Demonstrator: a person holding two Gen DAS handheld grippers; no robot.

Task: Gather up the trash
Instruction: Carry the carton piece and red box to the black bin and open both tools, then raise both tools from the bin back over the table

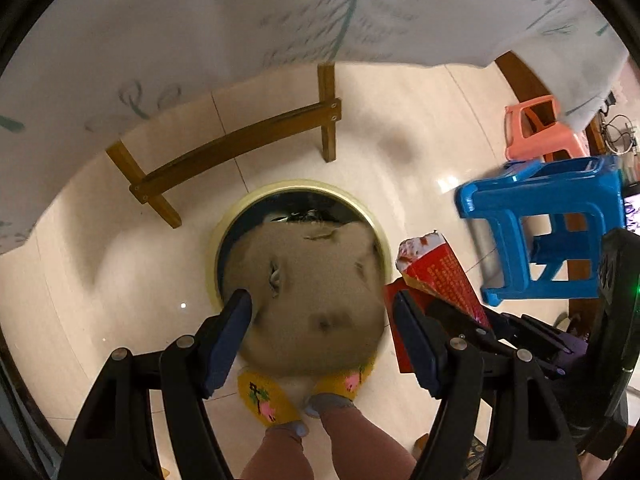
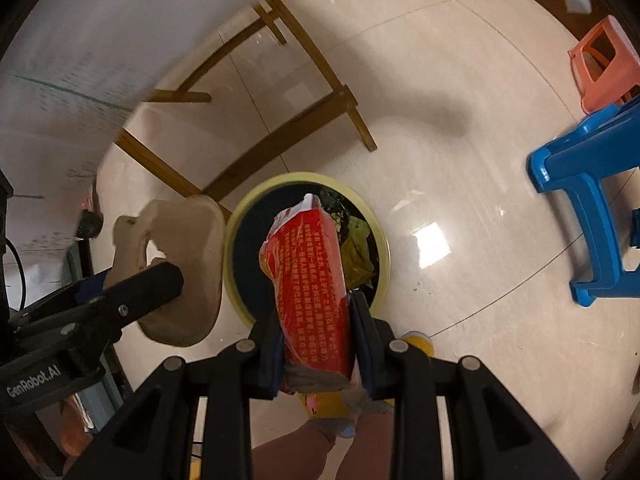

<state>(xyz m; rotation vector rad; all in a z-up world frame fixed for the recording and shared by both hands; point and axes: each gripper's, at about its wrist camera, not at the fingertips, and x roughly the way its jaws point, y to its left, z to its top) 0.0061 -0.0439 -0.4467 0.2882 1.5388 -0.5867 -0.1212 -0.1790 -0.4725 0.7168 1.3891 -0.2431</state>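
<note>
- Glossy cream floor tiles (image 2: 460, 152) spread under a wooden table frame (image 1: 236, 148) draped with a pale printed cloth (image 1: 160, 40); a blue plastic stool (image 1: 548, 224) and a pink stool (image 2: 604, 64) stand off to the right.
- Below both grippers sits a round bin (image 2: 240, 216) with a yellowish rim and dark inside, some crumpled trash at its bottom.
- Left gripper (image 1: 320, 332) has its fingers spread wide and pressed against the sides of a tan, moulded-pulp piece (image 1: 312, 300), held over the bin.
- Right gripper (image 2: 316, 344) pinches a red printed carton (image 2: 312, 280), torn end toward the bin.
- Yellow patterned slippers (image 1: 264, 396) show beneath.
</note>
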